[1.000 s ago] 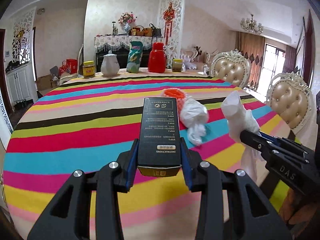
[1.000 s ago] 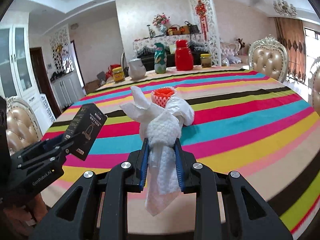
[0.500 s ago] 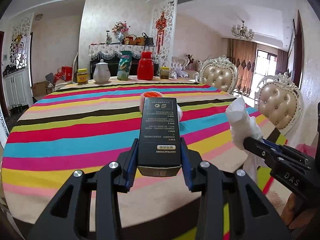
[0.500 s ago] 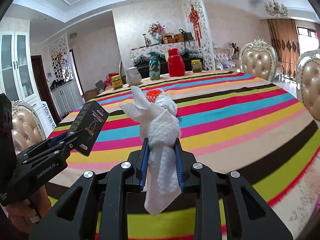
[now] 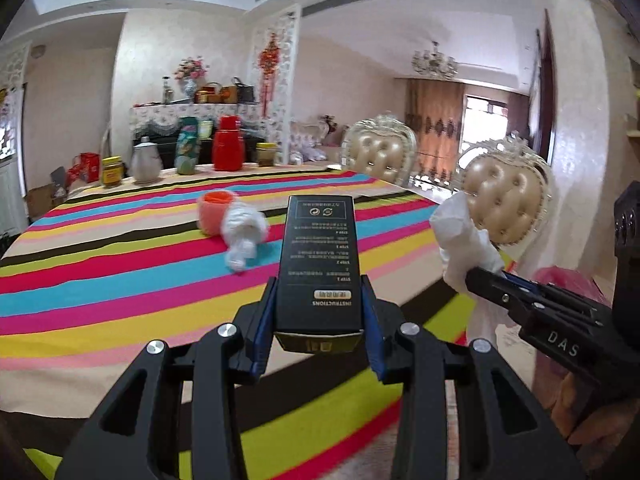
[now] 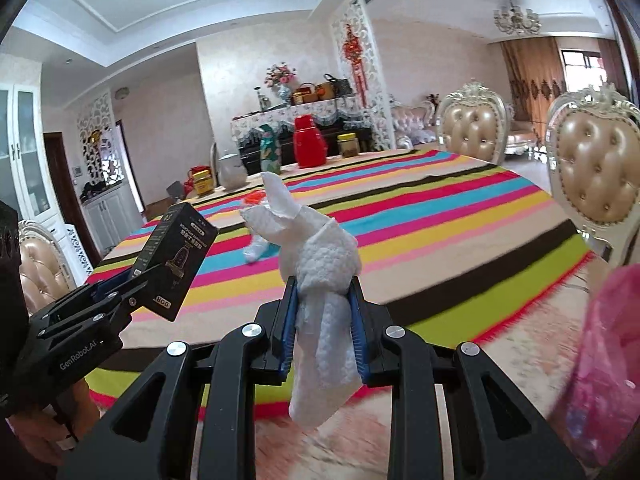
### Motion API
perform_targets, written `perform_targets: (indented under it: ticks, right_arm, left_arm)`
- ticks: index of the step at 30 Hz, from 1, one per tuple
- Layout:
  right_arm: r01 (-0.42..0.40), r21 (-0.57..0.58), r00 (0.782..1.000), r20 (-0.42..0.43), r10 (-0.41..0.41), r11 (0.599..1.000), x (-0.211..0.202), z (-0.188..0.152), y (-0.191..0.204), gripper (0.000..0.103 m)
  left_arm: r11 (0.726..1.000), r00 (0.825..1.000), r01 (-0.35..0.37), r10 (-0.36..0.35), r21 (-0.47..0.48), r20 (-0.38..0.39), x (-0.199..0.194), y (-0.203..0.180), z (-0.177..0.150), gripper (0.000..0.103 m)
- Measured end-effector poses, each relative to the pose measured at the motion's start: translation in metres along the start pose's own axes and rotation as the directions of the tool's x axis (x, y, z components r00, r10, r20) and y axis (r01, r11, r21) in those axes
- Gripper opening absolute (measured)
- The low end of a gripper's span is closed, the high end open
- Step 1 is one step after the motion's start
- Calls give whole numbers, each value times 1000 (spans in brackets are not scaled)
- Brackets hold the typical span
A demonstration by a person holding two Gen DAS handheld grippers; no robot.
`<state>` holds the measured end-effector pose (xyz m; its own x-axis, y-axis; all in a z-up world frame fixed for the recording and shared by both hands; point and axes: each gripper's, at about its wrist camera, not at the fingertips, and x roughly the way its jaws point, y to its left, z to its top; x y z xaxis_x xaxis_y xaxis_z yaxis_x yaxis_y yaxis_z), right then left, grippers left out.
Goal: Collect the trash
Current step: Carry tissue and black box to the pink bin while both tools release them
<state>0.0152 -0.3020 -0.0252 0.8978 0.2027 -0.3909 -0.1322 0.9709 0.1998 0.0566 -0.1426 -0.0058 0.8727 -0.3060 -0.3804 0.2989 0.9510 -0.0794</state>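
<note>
My left gripper [image 5: 318, 328] is shut on a black carton box [image 5: 320, 264] and holds it in the air off the table's near edge; it also shows in the right wrist view [image 6: 176, 260]. My right gripper [image 6: 324, 320] is shut on a crumpled white paper towel [image 6: 316, 256], which also shows in the left wrist view [image 5: 464, 240]. On the striped tablecloth [image 5: 120, 272] lie an orange cup [image 5: 214, 212] on its side and a white crumpled tissue [image 5: 242, 232] against it. A pink plastic bag [image 6: 604, 364] hangs low at the right.
At the table's far end stand a red thermos [image 5: 228, 144], a white teapot [image 5: 146, 164], a patterned canister [image 5: 188, 146] and jars [image 5: 111, 166]. Two padded chairs [image 5: 504, 200] stand at the table's right side. A sideboard [image 5: 192, 116] lines the back wall.
Both grippers have pulled back from the table and swung right, still holding the box and the paper towel. The pink bag has come into view at the right.
</note>
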Motion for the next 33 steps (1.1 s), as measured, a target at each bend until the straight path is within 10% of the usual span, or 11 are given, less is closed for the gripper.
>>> perform_targets:
  ticks: [13, 22, 33]
  right_arm:
    - [231, 18, 972, 36, -232, 973, -70, -15, -78, 25]
    - [422, 140, 903, 25, -430, 896, -117, -22, -171, 25]
    - [477, 286, 871, -27, -490, 831, -137, -28, -257, 27]
  left_arm:
    - [957, 962, 269, -262, 109, -75, 30, -118, -4, 38]
    - [867, 876, 478, -457, 144, -157, 64, -214, -4, 38]
    - [752, 768, 634, -582, 182, -269, 110, -322, -8, 38]
